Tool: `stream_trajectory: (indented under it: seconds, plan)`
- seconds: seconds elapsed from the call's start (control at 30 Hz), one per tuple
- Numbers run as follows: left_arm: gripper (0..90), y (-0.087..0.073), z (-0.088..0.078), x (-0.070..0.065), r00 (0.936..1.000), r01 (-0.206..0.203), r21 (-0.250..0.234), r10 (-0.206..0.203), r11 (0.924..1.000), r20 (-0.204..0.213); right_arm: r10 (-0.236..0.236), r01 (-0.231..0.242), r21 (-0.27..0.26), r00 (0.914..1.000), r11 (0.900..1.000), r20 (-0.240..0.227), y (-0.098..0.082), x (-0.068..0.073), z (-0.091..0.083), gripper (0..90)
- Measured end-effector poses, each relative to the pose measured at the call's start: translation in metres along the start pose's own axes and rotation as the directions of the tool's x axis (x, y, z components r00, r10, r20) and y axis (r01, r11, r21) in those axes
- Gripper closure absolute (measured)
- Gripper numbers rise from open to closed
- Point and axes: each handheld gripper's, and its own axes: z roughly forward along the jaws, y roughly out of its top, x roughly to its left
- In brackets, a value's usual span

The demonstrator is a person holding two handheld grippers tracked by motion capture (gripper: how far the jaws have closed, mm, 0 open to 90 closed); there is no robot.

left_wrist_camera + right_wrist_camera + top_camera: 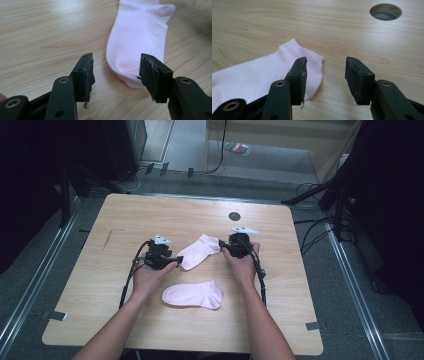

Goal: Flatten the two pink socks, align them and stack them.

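Far pink sock (199, 251) lies flat mid-worktop (125, 220) between both tools, left tool (176, 262) at its toe, right tool (223, 246) at its cuff, both agape and gripping nothing; pinch each end squarely before lifting.

a light wooden table (125, 220) with rounded corners and a round cable hole (234, 216) near its far edge stood on grey carpet (350, 285). metal rails (30, 292) ran along the floor on both sides. black cables (310, 232) lay at the right, and dark stands stood in shadow beyond.
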Motion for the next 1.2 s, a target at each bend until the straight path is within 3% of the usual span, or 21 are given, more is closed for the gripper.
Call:
stream_trajectory:
  seconds: [0.1, 0.27, 0.33, 0.47, 0.6, 0.7, 0.77, 0.93, 1.0, 1.1, 1.2]
  plan:
    - [47.8, 0.000, 0.002, 0.000, 0.9998, 0.016, 0.023, -0.016, 0.9996, -0.010, 0.005, -0.005, 0.009, 0.9998, 1.000, -0.021, 0.004, 0.002, 0.009, 49.7]
    - [52.8, 0.000, 0.005, -0.001, 0.9995, 0.027, 0.041, -0.027, 0.9988, -0.019, -0.063, 0.063, 0.011, 0.9979, 0.998, -0.019, 0.012, 0.014, 0.025, 49.0]
    - [56.7, 0.000, 0.006, -0.002, 0.9995, 0.022, 0.048, -0.021, 0.9986, -0.024, -0.080, 0.081, 0.030, 0.9962, 0.996, -0.034, 0.014, 0.017, 0.033, 49.4]
    - [68.4, 0.000, 0.010, -0.004, 0.9997, 0.006, 0.078, -0.005, 0.9969, -0.023, -0.121, 0.123, 0.074, 0.9924, 0.990, -0.023, 0.012, 0.021, 0.042, 52.7]
    - [80.6, 0.000, 0.010, -0.003, 0.9999, 0.005, 0.095, -0.003, 0.9955, -0.013, -0.148, 0.149, 0.088, 0.9887, 0.985, -0.024, 0.009, 0.021, 0.046, 61.3]
    - [89.0, 0.000, 0.010, 0.000, 0.9998, 0.016, 0.096, -0.017, 0.9952, 0.007, -0.150, 0.151, 0.109, 0.9885, 0.982, -0.019, 0.009, 0.021, 0.042, 76.0]
    - [90.0, 0.000, 0.008, 0.003, 0.9999, 0.002, 0.101, -0.004, 0.9949, 0.015, -0.143, 0.147, 0.124, 0.9888, 0.981, -0.041, 0.009, 0.020, 0.039, 83.4]
    - [90.0, -0.003, 0.000, 0.009, 0.9998, -0.009, 0.075, 0.007, 0.9971, 0.016, -0.095, 0.104, 0.158, 0.9932, 0.982, -0.069, 0.009, 0.016, 0.023, 85.6]
    - [90.0, -0.003, -0.009, 0.016, 0.9998, -0.002, 0.039, 0.001, 0.9992, 0.022, -0.105, 0.116, 0.153, 0.9918, 0.981, -0.073, 0.008, 0.014, 0.015, 85.6]
    - [90.0, -0.003, -0.021, 0.019, 0.9994, -0.028, 0.004, 0.028, 0.9996, 0.022, -0.124, 0.134, 0.123, 0.9888, 0.983, -0.084, 0.006, 0.015, -0.001, 85.9]
    - [90.0, -0.004, -0.034, 0.018, 0.9985, -0.032, -0.036, 0.033, 0.9988, 0.043, -0.097, 0.105, 0.086, 0.9909, 0.991, -0.094, 0.005, 0.021, -0.020, 86.2]
